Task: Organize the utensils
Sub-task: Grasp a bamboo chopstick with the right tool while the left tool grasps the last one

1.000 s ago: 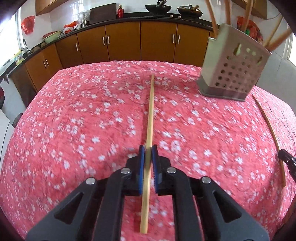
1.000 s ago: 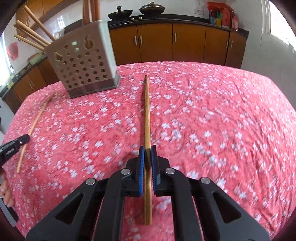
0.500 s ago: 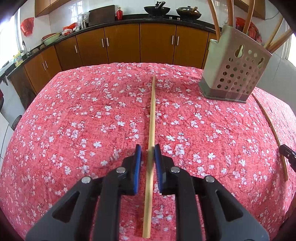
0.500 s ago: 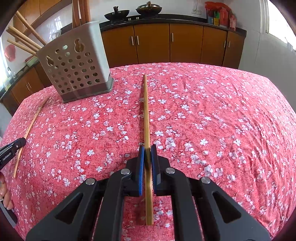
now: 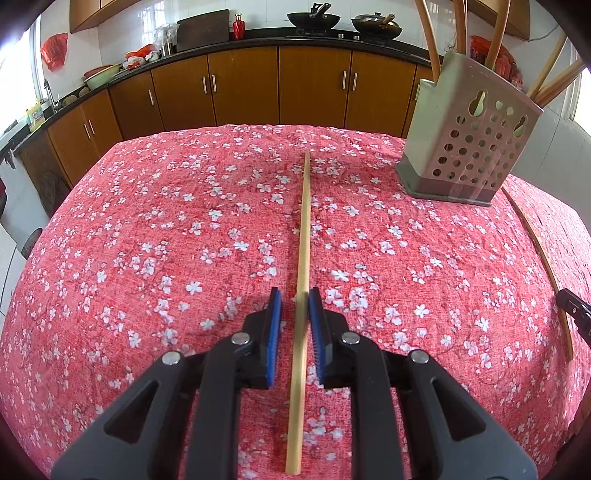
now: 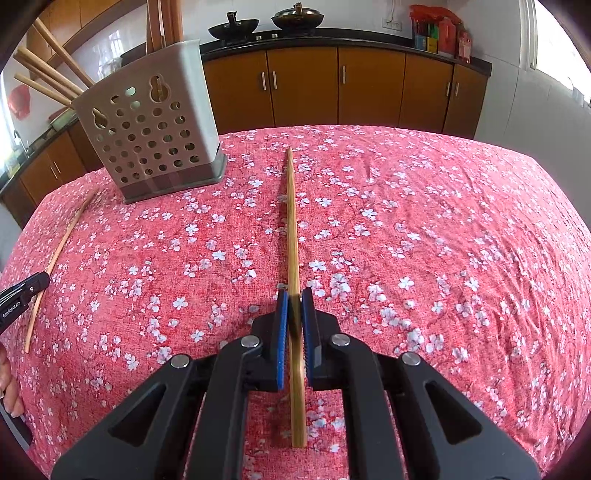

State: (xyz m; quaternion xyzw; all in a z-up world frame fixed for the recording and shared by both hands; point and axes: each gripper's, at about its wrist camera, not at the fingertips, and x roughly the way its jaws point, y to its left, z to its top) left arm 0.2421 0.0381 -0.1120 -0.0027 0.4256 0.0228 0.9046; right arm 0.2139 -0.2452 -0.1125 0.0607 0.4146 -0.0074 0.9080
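Lying between the spread fingers of the left gripper (image 5: 293, 299): one pale chopstick (image 5: 303, 258). It rests flat on the tablecloth (image 5: 147, 240), leaning against the inner face of the right-hand pad, with a clear gap to the left-hand pad. Nothing pinches it.

- Handling, judged: very light, stiff and thin. The smooth bamboo is likely to slip or swivel in a loose grip, and the low profile on soft cloth leaves little to catch.
- Hold, judged: the fingers straddle it about a third of the way up from the butt. Closer to mid-length would keep it from drooping.
- Looks: straight, straw-yellow, square-cut at the near end behind the fingers, tapering to a fine tip far ahead of them.

Pinched between the pressed-together fingers of the right gripper (image 6: 294, 299): a second chopstick (image 6: 293, 221), of the same form but a darker honey shade. The butt trails behind the pads and the tip points straight ahead. Whether it is lifted off the cloth cannot be told.

Ahead of the fingers, to the right in the left view and to the left in the right view: a perforated beige holder (image 5: 469, 147). It stands upright on the cloth with several stored chopsticks (image 5: 498, 33) fanning out of its top. This is the judged destination.

Beyond the table edge: brown cabinets (image 5: 314, 88).
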